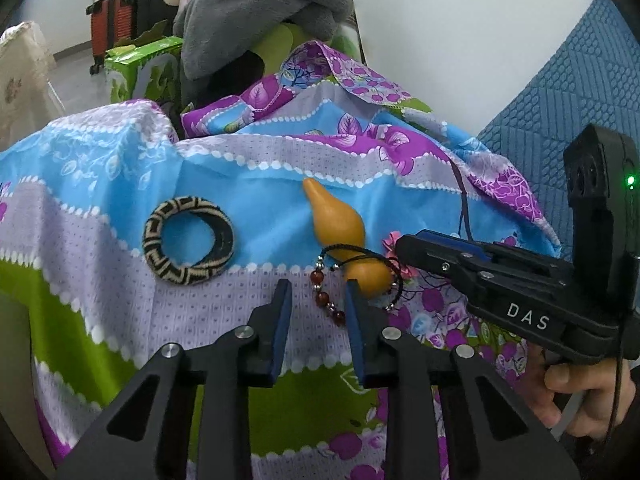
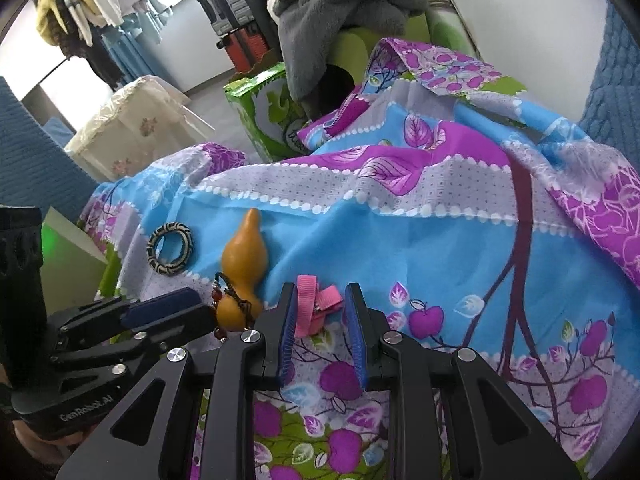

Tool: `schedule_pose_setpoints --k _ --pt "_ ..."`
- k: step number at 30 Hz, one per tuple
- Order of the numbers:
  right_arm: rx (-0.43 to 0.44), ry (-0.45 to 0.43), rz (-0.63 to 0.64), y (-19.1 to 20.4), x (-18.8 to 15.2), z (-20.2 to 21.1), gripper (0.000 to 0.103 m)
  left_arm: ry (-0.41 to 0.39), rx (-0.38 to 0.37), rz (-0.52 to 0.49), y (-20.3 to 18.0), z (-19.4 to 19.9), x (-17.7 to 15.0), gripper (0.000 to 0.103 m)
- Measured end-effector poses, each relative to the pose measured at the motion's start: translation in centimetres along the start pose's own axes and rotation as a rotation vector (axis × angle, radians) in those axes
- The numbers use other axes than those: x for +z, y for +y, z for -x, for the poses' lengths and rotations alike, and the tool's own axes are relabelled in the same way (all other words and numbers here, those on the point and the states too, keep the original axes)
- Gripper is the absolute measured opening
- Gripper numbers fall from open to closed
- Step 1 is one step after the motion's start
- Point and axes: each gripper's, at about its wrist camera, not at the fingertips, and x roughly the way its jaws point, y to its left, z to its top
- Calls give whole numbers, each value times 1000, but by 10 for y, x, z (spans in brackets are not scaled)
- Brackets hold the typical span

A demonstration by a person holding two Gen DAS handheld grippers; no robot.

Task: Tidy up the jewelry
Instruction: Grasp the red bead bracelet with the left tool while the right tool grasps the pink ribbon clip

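Note:
A woven black-and-tan bangle (image 1: 188,240) lies on the patterned cloth; it also shows in the right wrist view (image 2: 170,254). An orange gourd pendant (image 1: 346,232) with a black cord and red beads (image 1: 326,300) lies to its right, also in the right wrist view (image 2: 240,268). A pink ribbon hair clip (image 2: 310,304) lies between the open jaws of my right gripper (image 2: 320,300), untouched. My left gripper (image 1: 318,292) is open, its jaws around the red beads beside the gourd's base. The right gripper (image 1: 404,248) sits just right of the gourd.
The patterned cloth (image 1: 120,184) covers a raised surface with folds at the back. A grey fleece pile (image 1: 260,12) and a green box (image 1: 140,68) stand behind. A blue textured wall panel (image 1: 560,100) is at right. A cream cabinet (image 2: 132,132) stands on the floor at left.

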Motion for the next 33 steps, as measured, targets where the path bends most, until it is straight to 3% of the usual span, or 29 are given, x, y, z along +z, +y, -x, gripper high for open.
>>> schedule_pose_setpoints --k 5,7,12,33 --pt "11 13 0 -1 1 -2 22 3 -2 -29 -1 -4 3 19" --pt "21 19 1 0 2 -3 22 5 -4 -37 -3 -6 4 11" --pt "29 42 10 1 0 -7 23 7 -4 -66 -8 -9 3 7" --pt "-43 -20 48 15 0 22 20 -20 -52 -34 -14 22 2 6"
